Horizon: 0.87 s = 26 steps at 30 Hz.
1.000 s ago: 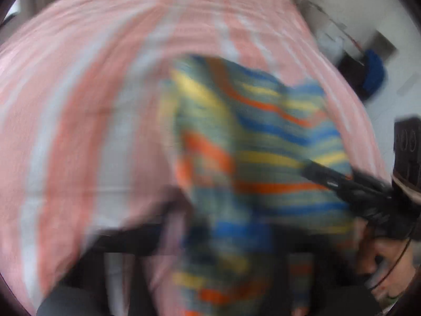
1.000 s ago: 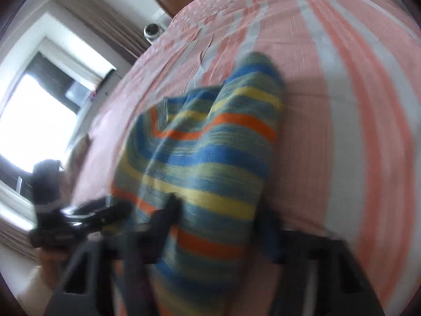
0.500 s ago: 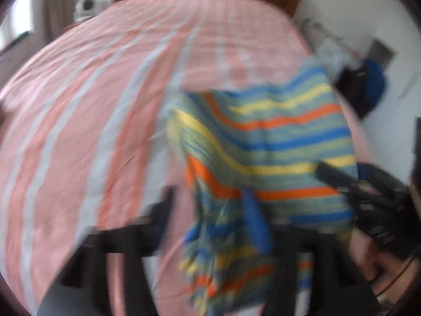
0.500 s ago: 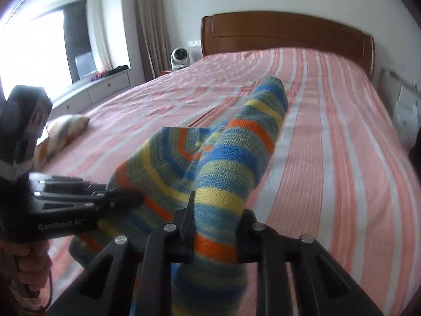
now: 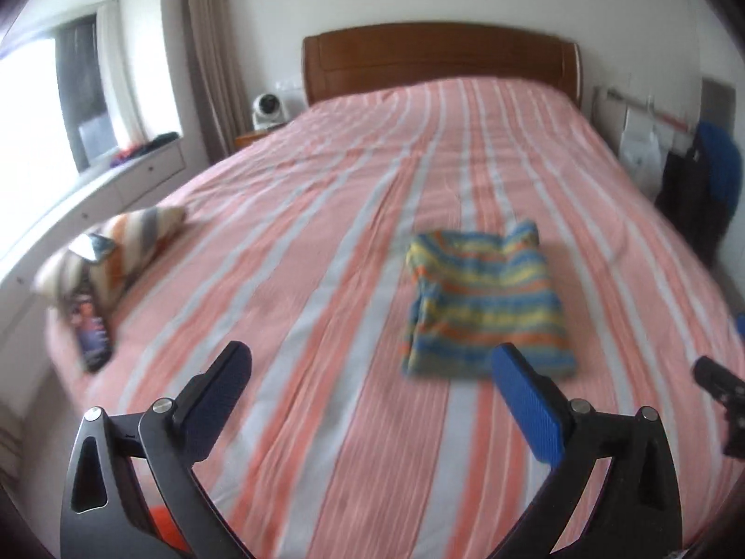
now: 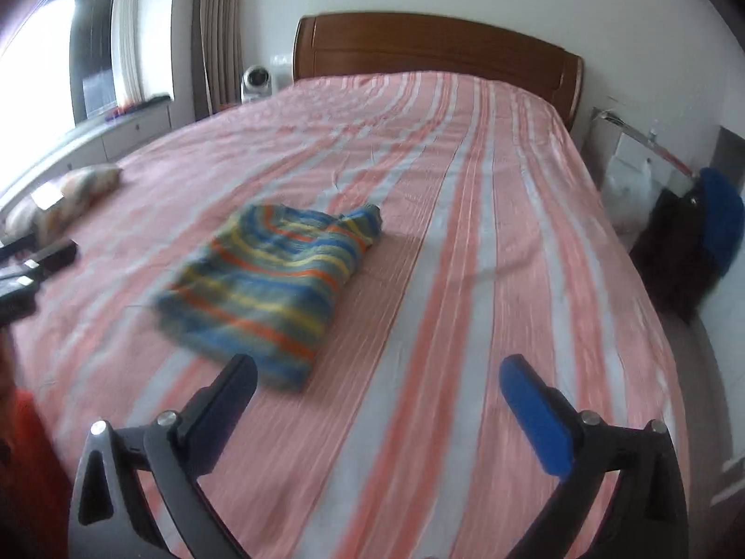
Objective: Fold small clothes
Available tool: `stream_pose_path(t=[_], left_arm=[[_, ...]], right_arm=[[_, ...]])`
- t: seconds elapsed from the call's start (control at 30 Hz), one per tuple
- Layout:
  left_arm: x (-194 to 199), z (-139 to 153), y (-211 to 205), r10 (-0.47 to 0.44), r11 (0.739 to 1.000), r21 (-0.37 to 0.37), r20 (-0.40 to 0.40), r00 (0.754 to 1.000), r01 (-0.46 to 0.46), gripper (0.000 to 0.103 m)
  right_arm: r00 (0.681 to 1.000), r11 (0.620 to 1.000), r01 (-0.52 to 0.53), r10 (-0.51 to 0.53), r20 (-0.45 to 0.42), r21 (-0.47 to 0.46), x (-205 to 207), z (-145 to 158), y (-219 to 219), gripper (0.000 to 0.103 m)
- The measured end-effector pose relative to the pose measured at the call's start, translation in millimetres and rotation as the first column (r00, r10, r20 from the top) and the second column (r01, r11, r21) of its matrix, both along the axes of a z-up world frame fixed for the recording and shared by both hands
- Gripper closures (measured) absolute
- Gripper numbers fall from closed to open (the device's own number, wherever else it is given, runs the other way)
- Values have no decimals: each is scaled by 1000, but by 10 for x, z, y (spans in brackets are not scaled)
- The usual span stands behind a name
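Note:
A small knitted garment [image 5: 484, 312] striped blue, yellow and orange lies folded into a rough rectangle on the pink striped bed [image 5: 326, 214]. In the left wrist view my left gripper [image 5: 372, 363] hovers in front of it, jaws opening wide, nothing between them. From the right wrist camera the same garment [image 6: 274, 279] sits ahead and to the left. My right gripper [image 6: 377, 372] is raised above the bedspread [image 6: 489, 233], jaws opening wide and holding nothing. The other gripper's dark tip shows at each frame's edge.
A striped cushion [image 5: 116, 251] with a phone on it and a dark flat object [image 5: 93, 330] lie near the bed's left edge. A wooden headboard [image 5: 437, 60] stands at the back. Dark and blue bags [image 5: 703, 186] hang to the right, with drawers under the left window.
Both grippers have let go of the striped garment, opened wide and pulled back and up. The garment now rests folded on the bed.

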<state>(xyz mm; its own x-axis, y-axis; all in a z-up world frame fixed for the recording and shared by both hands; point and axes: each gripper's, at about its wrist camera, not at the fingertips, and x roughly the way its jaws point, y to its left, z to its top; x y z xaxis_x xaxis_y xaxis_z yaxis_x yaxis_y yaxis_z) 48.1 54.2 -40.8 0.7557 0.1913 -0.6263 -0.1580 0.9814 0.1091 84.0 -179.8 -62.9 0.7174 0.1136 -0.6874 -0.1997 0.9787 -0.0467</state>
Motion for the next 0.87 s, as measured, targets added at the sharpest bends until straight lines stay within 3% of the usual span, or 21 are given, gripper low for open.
stream_pose_path(t=[0.1, 0.33, 0.53, 0.7, 0.87], left_arm=[[-243, 20, -131, -29, 998, 51, -72, 997, 32, 0], [-556, 101, -196, -70, 997, -26, -103, 992, 68, 0], [-593, 98, -236, -77, 997, -17, -97, 992, 76, 0], [-615, 55, -237, -96, 994, -64, -102, 990, 90, 0], [-656, 52, -287, -93, 995, -39, -85, 992, 90, 0]], right_arm=[[1000, 1000, -9, 9, -16, 2, -397, 145, 33, 0], [998, 998, -39, 37, -41, -54, -883, 172, 217, 1], [999, 999, -14, 13, -30, -49, -1000, 228, 206, 1], [999, 999, 2, -4, -32, -49, -1003, 227, 191, 1], [1000, 999, -3, 2, -28, -38, -1004, 242, 195, 1]])
